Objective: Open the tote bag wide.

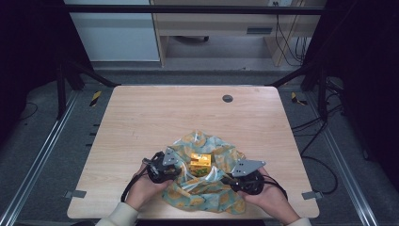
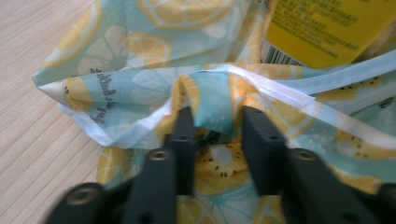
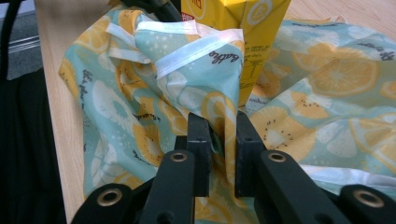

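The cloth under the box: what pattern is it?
Pale teal cloth with yellow citrus slices, white hem; right gripper view.

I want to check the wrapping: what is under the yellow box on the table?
The yellow box stands on the lemon-print cloth, which spreads around it on the wooden table. The cloth directly beneath the box is covered, so nothing there can be seen.

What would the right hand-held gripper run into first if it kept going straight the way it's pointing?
The right hand-held gripper already pinches a fold of the lemon-print cloth. Straight beyond that fold stands the yellow carton, probably next, though the depth between them is unclear.
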The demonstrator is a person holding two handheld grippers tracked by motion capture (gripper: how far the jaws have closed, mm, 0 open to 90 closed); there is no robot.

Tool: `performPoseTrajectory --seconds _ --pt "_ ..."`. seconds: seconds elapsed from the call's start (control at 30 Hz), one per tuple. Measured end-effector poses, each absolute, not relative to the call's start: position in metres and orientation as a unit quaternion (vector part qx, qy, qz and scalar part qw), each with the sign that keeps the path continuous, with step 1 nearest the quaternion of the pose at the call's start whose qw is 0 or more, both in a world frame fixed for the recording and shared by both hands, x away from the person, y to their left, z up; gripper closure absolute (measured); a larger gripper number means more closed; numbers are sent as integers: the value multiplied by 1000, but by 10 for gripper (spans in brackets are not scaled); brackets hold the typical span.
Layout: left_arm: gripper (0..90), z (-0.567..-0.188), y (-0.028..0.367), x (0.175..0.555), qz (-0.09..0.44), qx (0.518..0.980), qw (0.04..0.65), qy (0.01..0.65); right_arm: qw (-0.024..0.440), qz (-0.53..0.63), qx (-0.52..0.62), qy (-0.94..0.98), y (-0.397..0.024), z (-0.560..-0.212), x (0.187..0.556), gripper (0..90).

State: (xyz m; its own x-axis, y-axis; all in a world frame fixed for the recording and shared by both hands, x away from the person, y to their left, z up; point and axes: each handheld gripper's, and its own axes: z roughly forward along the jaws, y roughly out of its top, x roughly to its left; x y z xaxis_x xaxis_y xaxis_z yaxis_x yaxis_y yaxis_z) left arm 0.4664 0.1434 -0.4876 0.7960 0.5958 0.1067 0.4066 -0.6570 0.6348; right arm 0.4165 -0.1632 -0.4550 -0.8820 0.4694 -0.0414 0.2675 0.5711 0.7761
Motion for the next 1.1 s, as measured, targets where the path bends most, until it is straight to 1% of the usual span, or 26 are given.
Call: performPoseTrajectory --seconds 0.03,0.07,0.1,0.13,0.2,0.23,0.27,0.3,0.4,0.43,0.53,0.57,0.63,0.7,0.77,0.8,0.83,0.87,0.9,0.93,0.97,1.03,1.07,1.1 --pt "721 -488 143 467 154 895 310 280 122 413 210 878 -163 -455 417 812" --pt "780 -489 143 467 157 896 310 277 123 414 210 877 -164 -455 416 816" --pt "868 -487 143 467 159 893 317 277 124 417 210 876 -165 -456 416 818" --pt "896 -484 145 466 160 889 324 280 124 417 211 875 -166 -455 416 818" --pt "900 -480 146 465 163 884 333 283 127 420 210 874 -168 -454 415 816" --pt "900 -469 151 459 170 874 355 285 129 421 211 873 -169 -453 414 812" --pt "900 -469 151 459 170 874 355 285 129 421 211 873 -169 -453 414 812" --pt "900 -457 158 450 173 866 375 281 135 426 210 870 -172 -449 411 802" --pt "900 -447 165 438 179 863 385 273 139 431 207 867 -175 -446 406 787" --pt "900 -442 170 427 180 863 391 264 141 430 205 868 -179 -444 400 767" --pt "900 -443 173 417 174 867 390 255 135 426 205 871 -184 -449 391 743" --pt "900 -448 173 410 165 877 378 245 133 423 205 872 -185 -452 388 738" --pt "900 -456 171 407 163 890 353 237 129 415 208 876 -188 -460 386 731" --pt "900 -460 170 408 160 897 342 232 125 409 215 878 -189 -467 386 693" --pt "900 -468 164 407 152 908 324 220 120 402 219 881 -190 -472 385 621" --pt "900 -468 164 407 152 908 324 220 120 402 219 881 -190 -472 385 621" --pt "900 -470 159 404 153 916 308 206 120 408 222 878 -191 -472 383 517" --pt "900 -470 159 404 153 916 308 206 120 408 222 878 -191 -472 383 517" --pt "900 -471 155 402 157 919 301 199 121 419 231 870 -192 -468 380 456" --pt "900 -471 155 402 157 919 301 199 121 419 231 870 -192 -468 380 456" --pt "900 -471 154 402 161 920 298 198 127 431 232 863 -193 -462 379 421" --pt "900 -471 155 402 159 921 297 198 130 444 233 856 -193 -457 379 431" --pt "900 -471 155 402 159 921 297 198 132 447 234 853 -194 -456 379 474" --pt "900 -472 155 403 161 921 292 200 131 451 233 852 -194 -455 379 554"
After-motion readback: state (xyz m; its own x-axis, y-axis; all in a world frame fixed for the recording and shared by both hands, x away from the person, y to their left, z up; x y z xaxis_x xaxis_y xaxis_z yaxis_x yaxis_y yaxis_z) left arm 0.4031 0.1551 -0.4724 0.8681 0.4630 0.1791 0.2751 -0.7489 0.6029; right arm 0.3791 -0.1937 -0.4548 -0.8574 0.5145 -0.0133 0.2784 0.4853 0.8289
